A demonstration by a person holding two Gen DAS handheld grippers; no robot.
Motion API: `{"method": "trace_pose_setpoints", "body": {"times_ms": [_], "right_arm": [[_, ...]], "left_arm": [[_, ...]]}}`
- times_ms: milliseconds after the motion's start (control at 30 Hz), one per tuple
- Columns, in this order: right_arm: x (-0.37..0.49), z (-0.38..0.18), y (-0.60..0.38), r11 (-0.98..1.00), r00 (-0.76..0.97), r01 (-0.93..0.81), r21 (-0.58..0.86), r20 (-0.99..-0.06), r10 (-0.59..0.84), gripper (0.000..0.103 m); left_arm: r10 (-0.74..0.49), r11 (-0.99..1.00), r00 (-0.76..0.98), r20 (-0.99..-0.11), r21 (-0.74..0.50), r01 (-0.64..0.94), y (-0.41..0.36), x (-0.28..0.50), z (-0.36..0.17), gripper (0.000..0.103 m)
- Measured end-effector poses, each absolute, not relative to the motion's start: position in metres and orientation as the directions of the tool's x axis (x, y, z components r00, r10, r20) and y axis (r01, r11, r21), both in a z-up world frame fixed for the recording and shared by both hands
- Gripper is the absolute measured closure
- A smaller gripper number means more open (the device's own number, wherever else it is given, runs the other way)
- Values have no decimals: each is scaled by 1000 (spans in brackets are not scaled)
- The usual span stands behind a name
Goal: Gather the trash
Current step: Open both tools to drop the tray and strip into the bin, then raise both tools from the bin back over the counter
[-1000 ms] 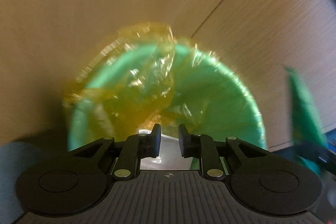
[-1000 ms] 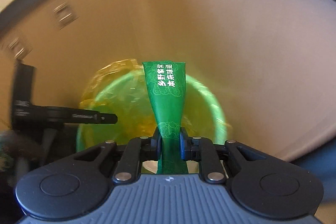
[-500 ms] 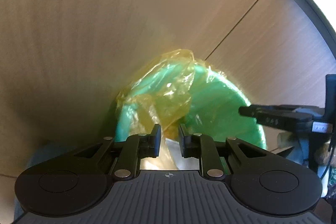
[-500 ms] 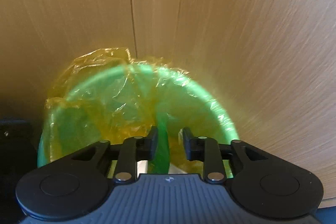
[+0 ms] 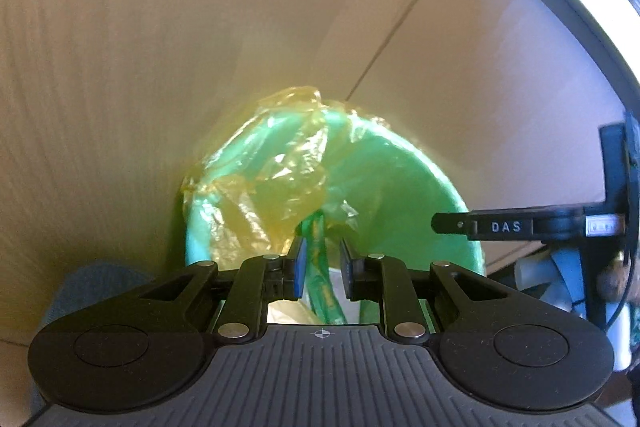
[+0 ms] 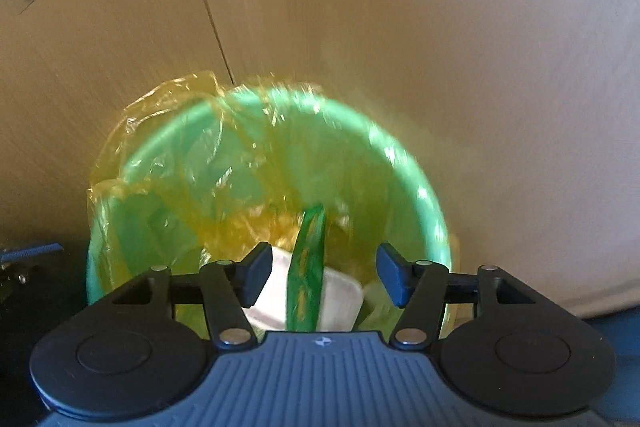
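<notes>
Both grippers are held over green bin [image 6: 424,195]: right gripper [image 6: 320,275] jaws wide, green wrapper [image 6: 306,275] released inside; left gripper [image 5: 323,263] jaws narrow, nothing gripped.

The bin [image 6: 420,187] stands against the cabinet [image 6: 440,27], just right of the door seam [image 6: 208,11]. The liner [image 6: 160,115] drapes over its left and far rim. The wrapper [image 6: 306,267] is inside the bin, over a cup [image 6: 340,295]. Both grippers hang above the near rim, right gripper [image 6: 320,267] beside left gripper [image 5: 320,263].
</notes>
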State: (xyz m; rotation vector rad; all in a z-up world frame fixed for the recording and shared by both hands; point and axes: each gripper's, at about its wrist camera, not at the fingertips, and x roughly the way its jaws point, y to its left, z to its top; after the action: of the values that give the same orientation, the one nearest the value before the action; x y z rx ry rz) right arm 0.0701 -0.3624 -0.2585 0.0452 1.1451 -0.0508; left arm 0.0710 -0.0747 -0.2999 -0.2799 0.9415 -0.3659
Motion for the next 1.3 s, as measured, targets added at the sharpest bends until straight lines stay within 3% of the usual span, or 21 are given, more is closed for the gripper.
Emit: {"method": "trace_pose_setpoints", "body": {"times_ms": [200, 400, 567, 733, 900, 1000, 1300], "right_arm": [[52, -241, -363, 994, 482, 110, -14, -874, -66, 44], [25, -188, -339, 992, 636, 90, -84, -762, -123, 15], [14, -139, -325, 997, 672, 66, 38, -741, -16, 14], [13, -83, -314, 995, 752, -11, 103, -655, 76, 14], [16, -32, -298, 990, 838, -60, 130, -532, 121, 14], [26, -17, -278, 984, 835, -132, 118, -521, 175, 14], [51, 12, -211, 969, 850, -243, 51, -469, 238, 14]], "left_arm": [[-509, 861, 582, -634, -385, 333, -87, 55, -231, 82], [-497, 867, 721, -483, -232, 442, -71, 31, -105, 82], [-428, 900, 823, -373, -99, 424, -40, 11, -26, 82], [-221, 967, 903, -368, 41, 253, -4, 17, 15, 82], [-131, 991, 882, -453, -90, 100, 56, 46, 38, 82], [-135, 979, 886, -444, -195, 51, 94, 61, 45, 82], [83, 988, 903, -421, -82, -129, 140, 137, 45, 82]]}}
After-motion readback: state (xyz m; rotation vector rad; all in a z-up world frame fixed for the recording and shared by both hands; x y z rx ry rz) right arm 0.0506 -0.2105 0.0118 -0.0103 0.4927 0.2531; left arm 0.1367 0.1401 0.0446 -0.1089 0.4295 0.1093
